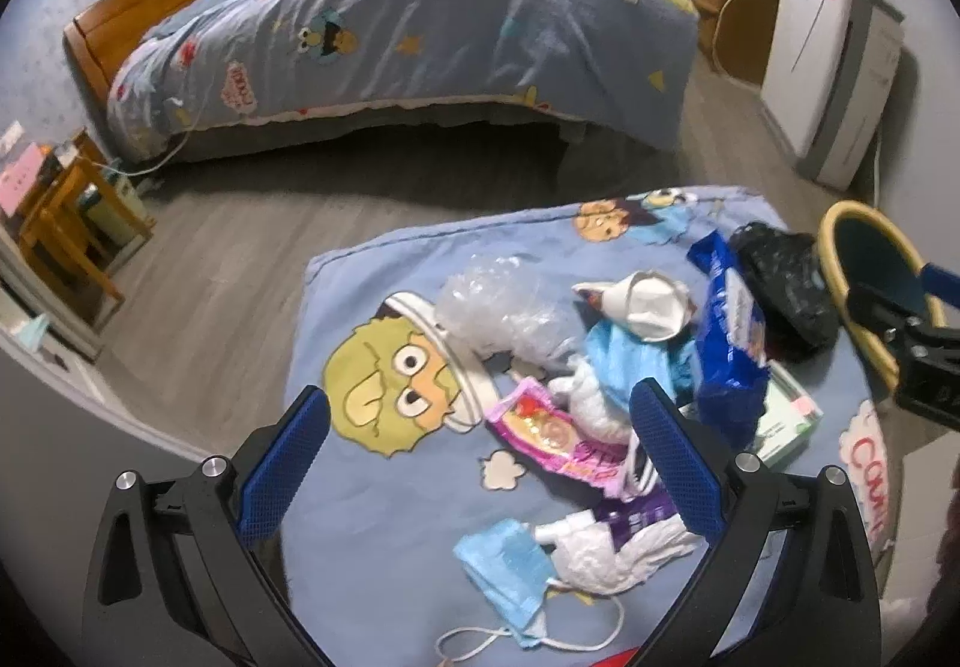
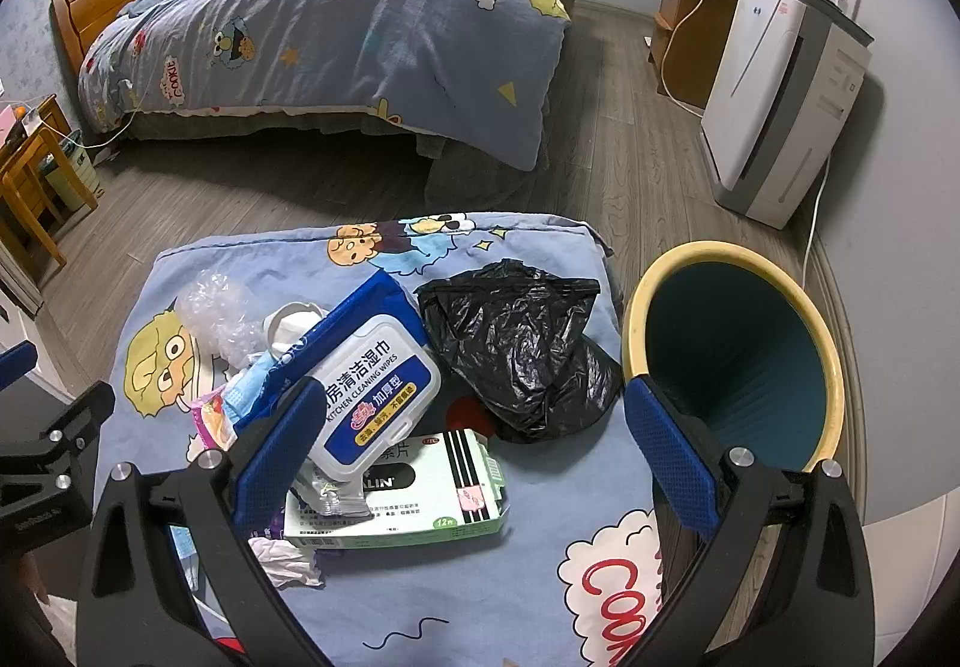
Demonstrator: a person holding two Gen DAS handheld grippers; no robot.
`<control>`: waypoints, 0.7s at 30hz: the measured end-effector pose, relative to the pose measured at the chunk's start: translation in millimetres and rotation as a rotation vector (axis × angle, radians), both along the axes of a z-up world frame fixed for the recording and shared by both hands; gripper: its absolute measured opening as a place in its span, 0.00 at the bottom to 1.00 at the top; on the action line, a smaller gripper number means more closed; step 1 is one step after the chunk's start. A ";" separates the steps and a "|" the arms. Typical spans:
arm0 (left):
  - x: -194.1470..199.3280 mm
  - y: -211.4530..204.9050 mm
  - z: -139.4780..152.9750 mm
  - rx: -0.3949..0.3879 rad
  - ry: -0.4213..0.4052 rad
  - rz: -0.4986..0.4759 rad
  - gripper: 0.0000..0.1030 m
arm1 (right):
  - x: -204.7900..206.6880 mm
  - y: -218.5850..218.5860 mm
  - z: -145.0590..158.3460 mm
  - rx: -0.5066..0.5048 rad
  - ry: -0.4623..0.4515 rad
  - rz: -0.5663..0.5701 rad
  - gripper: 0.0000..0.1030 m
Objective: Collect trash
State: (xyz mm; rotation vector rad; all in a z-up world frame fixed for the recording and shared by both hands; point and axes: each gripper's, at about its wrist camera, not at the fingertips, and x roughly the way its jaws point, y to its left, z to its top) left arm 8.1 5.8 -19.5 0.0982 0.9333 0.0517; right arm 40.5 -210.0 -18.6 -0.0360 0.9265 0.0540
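Both of our claws hang over the trash, and neither has anything in it. The right gripper (image 2: 468, 439) has its jaws spread wide, with the wipes pack (image 2: 366, 397) and the green box (image 2: 414, 493) lying between the blue fingers (image 2: 276, 451) but untouched. The left gripper (image 1: 480, 457) is likewise wide apart and empty, framing a pink wrapper (image 1: 552, 439), white tissue (image 1: 606, 547) and a blue mask (image 1: 510, 565).

We judge the job barely begun: what we can see of the bin (image 2: 735, 343) shows nothing inside, while the whole heap lies on the cartoon pillow (image 2: 480, 595). The step in hand looks like choosing and closing in on a first piece.

Taking the bin as our landmark, the black bag (image 2: 522, 349) lies just left of its rim, nearest of all. Left of that sits the wipes pack, partly over the green box. Farther left are crumpled clear plastic (image 1: 498, 307) and a white cup (image 1: 642, 301). The mask and tissue lie farthest from the bin, on the pillow's near side.

Our next move, as we read it, calls for the right claw to drop onto one item, probably the wipes pack or the black bag, and close on it. Then comes a short carry rightward over the yellow rim. The bag is soft and may slump; the pack overlaps the box and could drag it along.
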 end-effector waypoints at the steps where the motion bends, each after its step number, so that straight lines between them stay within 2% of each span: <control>1: -0.7 2.0 1.3 -0.016 -0.014 0.000 0.96 | -0.2 0.2 0.2 0.001 -0.001 0.000 0.95; 6: 6.0 0.9 -3.1 -0.038 0.018 -0.059 0.96 | 0.4 -0.4 -0.2 0.002 -0.001 0.000 0.95; 7: 9.1 1.5 -7.3 -0.073 0.052 -0.085 0.96 | 0.2 -0.3 0.0 0.003 -0.001 -0.001 0.95; 9: 11.6 4.9 -14.1 -0.131 0.095 -0.080 0.96 | 0.3 -0.3 0.1 -0.001 -0.002 -0.001 0.95; 12: 12.1 7.1 -21.6 -0.161 0.120 -0.071 0.96 | 3.9 -8.3 7.1 -0.026 -0.025 -0.017 0.95; 15: 11.7 1.6 -23.6 -0.141 0.130 -0.096 0.96 | 9.5 -24.1 20.4 -0.028 -0.053 -0.034 0.95; 17: 13.5 -6.2 -20.3 -0.130 0.123 -0.126 0.96 | 13.0 -37.6 31.0 0.016 -0.098 -0.029 0.95; 19: 15.3 -14.8 -14.9 -0.070 0.093 -0.133 0.96 | 15.8 -49.8 37.7 0.053 -0.132 -0.012 0.95; 20: 16.4 -20.9 -10.5 -0.031 0.063 -0.133 0.96 | 21.0 -53.8 38.0 0.051 -0.110 -0.004 0.95; 21: 17.6 -24.3 -7.5 -0.030 0.042 -0.141 0.96 | 31.1 -59.5 33.7 0.045 -0.060 0.006 0.95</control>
